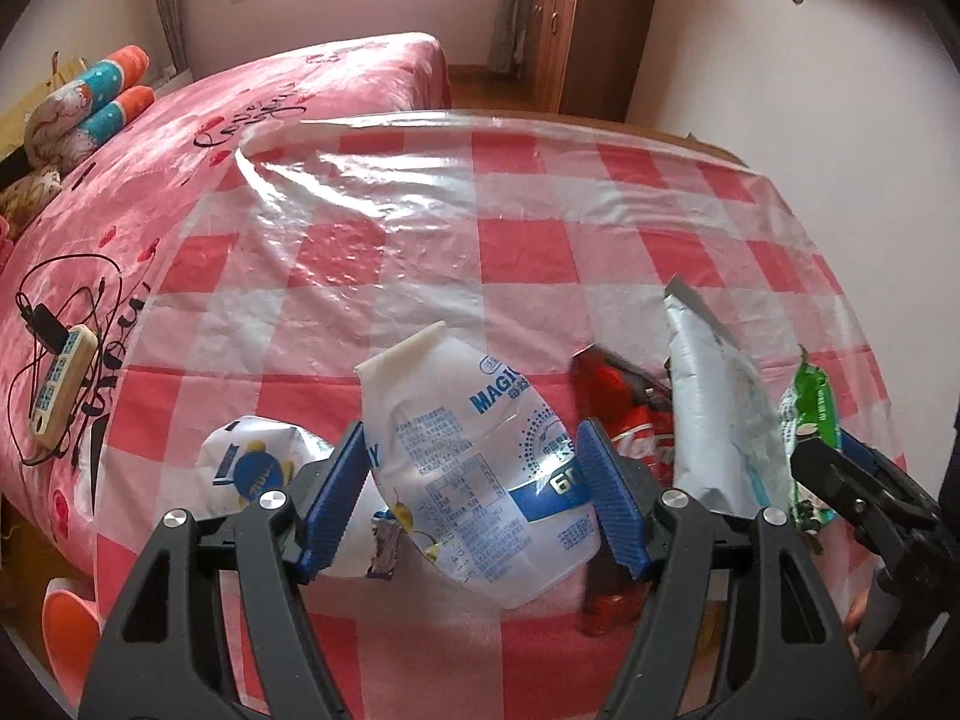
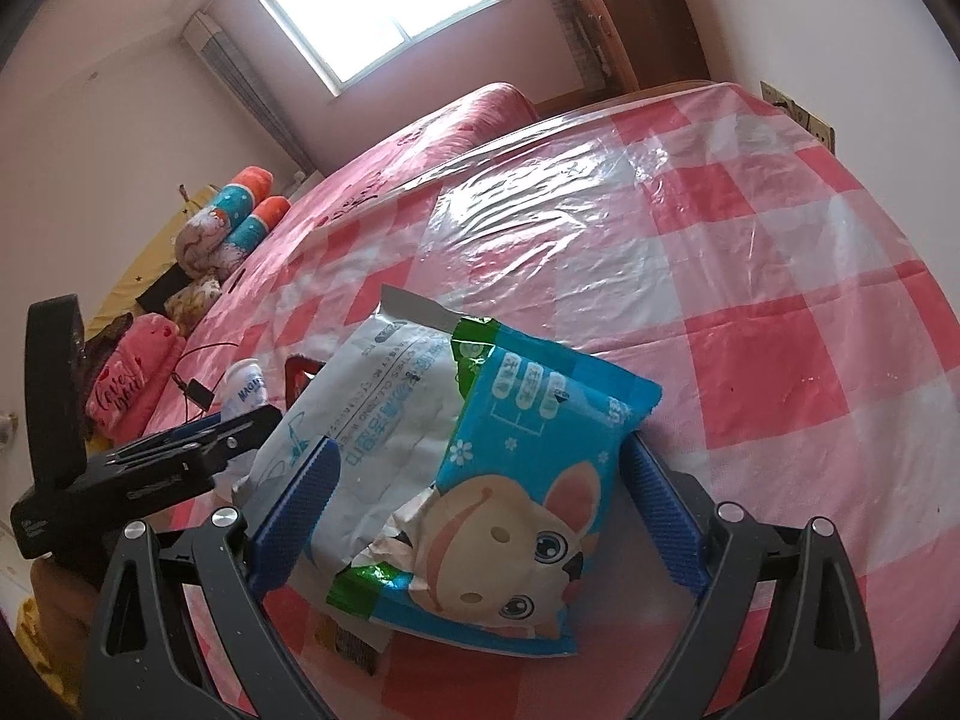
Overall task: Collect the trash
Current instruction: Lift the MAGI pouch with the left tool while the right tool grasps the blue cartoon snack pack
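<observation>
The left gripper (image 1: 480, 480) has its jaws clamped on a crumpled white MAGIC bag (image 1: 474, 468) above the near edge of the checked bench (image 1: 540, 228); the right gripper (image 2: 480, 504) clamps two wipe packets, blue (image 2: 528, 480) over white (image 2: 372, 420)

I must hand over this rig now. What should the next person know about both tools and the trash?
Left tool: shut on the white MAGIC wrapper, lifted off the table.
Right tool: blue wipes pack and silver-white pouch lie between its pads; grip unclear.
On the checkered tablecloth: red wrapper, white-blue wrapper.
No bin in view; nothing visibly disposed yet.
</observation>
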The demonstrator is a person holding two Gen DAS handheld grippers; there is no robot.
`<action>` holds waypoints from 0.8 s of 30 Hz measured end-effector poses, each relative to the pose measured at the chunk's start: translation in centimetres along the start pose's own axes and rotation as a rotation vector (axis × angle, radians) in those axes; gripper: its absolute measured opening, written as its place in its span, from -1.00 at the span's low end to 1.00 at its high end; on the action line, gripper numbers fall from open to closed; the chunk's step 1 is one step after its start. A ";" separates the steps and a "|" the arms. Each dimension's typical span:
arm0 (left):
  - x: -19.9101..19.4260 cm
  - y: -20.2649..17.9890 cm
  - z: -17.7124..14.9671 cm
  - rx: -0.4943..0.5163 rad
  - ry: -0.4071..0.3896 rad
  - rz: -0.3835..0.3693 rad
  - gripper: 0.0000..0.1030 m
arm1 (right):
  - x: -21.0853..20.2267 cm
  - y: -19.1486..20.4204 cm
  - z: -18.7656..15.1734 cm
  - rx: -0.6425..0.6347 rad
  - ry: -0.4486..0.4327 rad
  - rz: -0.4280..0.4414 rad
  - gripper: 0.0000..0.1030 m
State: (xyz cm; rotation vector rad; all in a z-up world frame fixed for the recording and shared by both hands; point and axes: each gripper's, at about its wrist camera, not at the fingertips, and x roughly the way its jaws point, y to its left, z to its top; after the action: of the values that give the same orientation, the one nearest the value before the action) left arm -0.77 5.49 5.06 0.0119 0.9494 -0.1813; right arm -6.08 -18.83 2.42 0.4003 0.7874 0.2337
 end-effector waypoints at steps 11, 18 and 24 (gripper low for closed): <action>-2.7 0.7 -1.0 -0.007 -0.050 -0.031 0.38 | -0.5 -0.9 0.1 0.006 -0.013 -0.051 0.81; -4.2 1.5 -2.6 -0.005 -0.061 -0.043 0.38 | 0.0 -0.1 -0.1 -0.036 -0.010 -0.085 0.34; -5.0 2.7 -4.4 -0.015 -0.064 -0.053 0.38 | 0.3 0.4 -0.2 -0.075 -0.015 -0.112 0.07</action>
State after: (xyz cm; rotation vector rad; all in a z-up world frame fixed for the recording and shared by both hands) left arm -6.70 9.31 6.38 -0.0326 0.8876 -0.2219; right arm -6.09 -18.36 2.27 0.2864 0.7812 0.1549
